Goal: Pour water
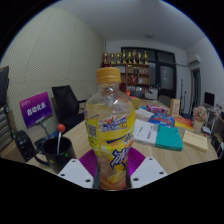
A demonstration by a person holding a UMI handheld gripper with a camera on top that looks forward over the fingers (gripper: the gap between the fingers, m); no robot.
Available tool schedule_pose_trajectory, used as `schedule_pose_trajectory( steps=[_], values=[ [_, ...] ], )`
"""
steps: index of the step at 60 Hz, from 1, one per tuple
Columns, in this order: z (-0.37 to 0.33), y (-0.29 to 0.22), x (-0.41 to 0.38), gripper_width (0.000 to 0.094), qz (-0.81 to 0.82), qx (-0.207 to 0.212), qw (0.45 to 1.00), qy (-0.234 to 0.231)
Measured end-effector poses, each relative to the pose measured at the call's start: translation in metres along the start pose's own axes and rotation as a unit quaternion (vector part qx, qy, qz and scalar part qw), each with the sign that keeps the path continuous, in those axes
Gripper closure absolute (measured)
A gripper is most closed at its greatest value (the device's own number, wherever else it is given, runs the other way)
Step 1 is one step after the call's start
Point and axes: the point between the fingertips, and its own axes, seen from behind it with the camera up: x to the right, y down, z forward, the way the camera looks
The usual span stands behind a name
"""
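A clear plastic bottle (111,125) with an orange cap, a yellow label and yellowish liquid stands upright between my gripper's fingers (112,172). Both purple pads press on its lower sides, the left pad (89,162) and the right pad (133,160). The bottle's base is hidden low between the fingers. It appears held above the desk. A dark round cup (55,152) with white sticks in it stands to the left of the bottle, beyond the left finger.
A desk (190,155) stretches to the right with a teal book (169,138), papers and boxes. A black office chair (66,103) and a purple sign (36,108) stand at the left. Shelves (140,68) line the far wall.
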Motion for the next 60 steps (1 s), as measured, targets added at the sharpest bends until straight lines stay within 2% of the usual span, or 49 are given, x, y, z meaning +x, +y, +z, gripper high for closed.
schedule_pose_trajectory(
  steps=[2, 3, 4, 5, 8, 12, 20, 29, 35, 46, 60],
  values=[
    [0.007, -0.015, 0.014, 0.0551, -0.005, -0.009, 1.0, -0.004],
    [0.01, -0.024, 0.014, 0.0562, -0.003, 0.006, 1.0, -0.005],
    [0.009, -0.011, -0.002, 0.0563, 0.001, 0.011, 1.0, -0.004],
    [0.012, -0.026, 0.016, 0.055, 0.002, 0.002, 1.0, -0.006],
    [0.014, -0.011, 0.0, 0.0546, 0.014, -0.003, 1.0, -0.005],
    [0.007, -0.02, 0.025, 0.0546, 0.025, -0.009, 1.0, -0.009],
    [0.005, -0.017, 0.024, 0.0443, 0.017, -0.018, 1.0, -0.001],
    [-0.015, 0.005, 0.013, 0.0081, -0.001, -0.085, 0.996, -0.015],
    [-0.043, 0.01, 0.018, 0.01, -0.023, -0.121, 0.992, -0.001],
    [-0.147, -0.02, -0.008, 0.0092, 0.016, -0.149, 0.989, 0.017],
    [-0.265, -0.084, -0.013, 0.0099, 0.033, -0.138, 0.988, 0.062]
  ],
)
